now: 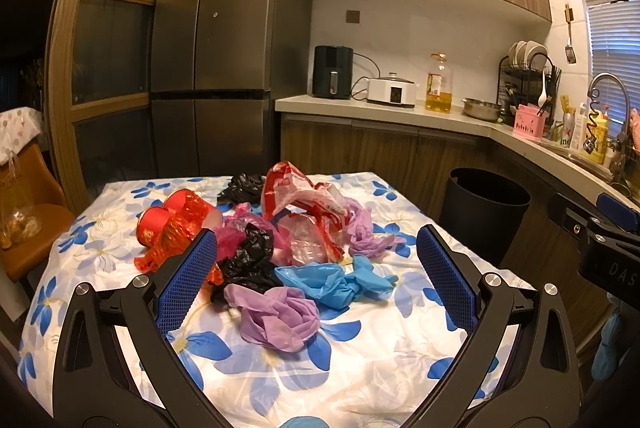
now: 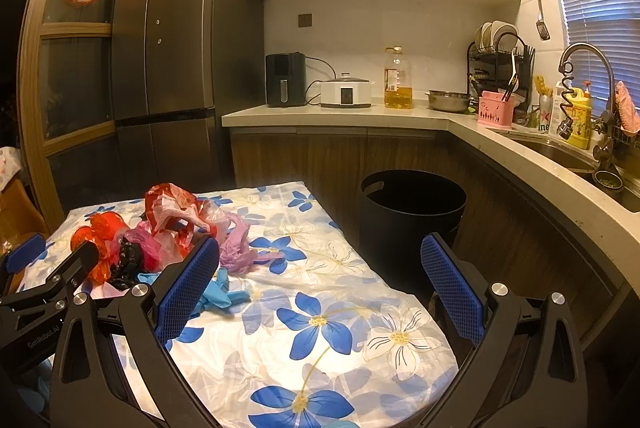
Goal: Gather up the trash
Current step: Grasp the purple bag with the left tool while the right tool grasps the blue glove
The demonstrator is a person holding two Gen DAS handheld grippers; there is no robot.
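While nothing is gripped yet, the lines below run from the claws outward.

Left gripper (image 1: 316, 268): spread wide and empty, hovering over the near side of the trash heap, its blue pads either side of the pile without touching it.

Right gripper (image 2: 320, 280): also spread wide and empty, held above bare cloth at the table's right part, with the heap off to its left.

Nearest trash: a crumpled purple bag (image 1: 280, 316) lies closest to the left claw, a blue bag (image 1: 332, 278) just beyond it, a black bag (image 1: 250, 260) beside them.

Farther trash: red-and-white wrappers (image 1: 304, 195), a red foil piece (image 1: 176, 228) and another black wad (image 1: 244, 185) sit toward the table's far side.

Table (image 2: 320, 348): covered by a loose flowered cloth that is wrinkled around the heap.

Bin (image 2: 412, 203): black, open-topped, standing on the floor just past the table's right edge, apparently empty as far as its dark inside shows.

Risk: thin bags overlap, so a pinch may drag neighbours along or snag the cloth; light film could slip out on the carry and drop between table and bin.

Room: open air lies between table edge and bin; the counter (image 2: 520, 143) curves close behind the bin, limiting a swing to the right.
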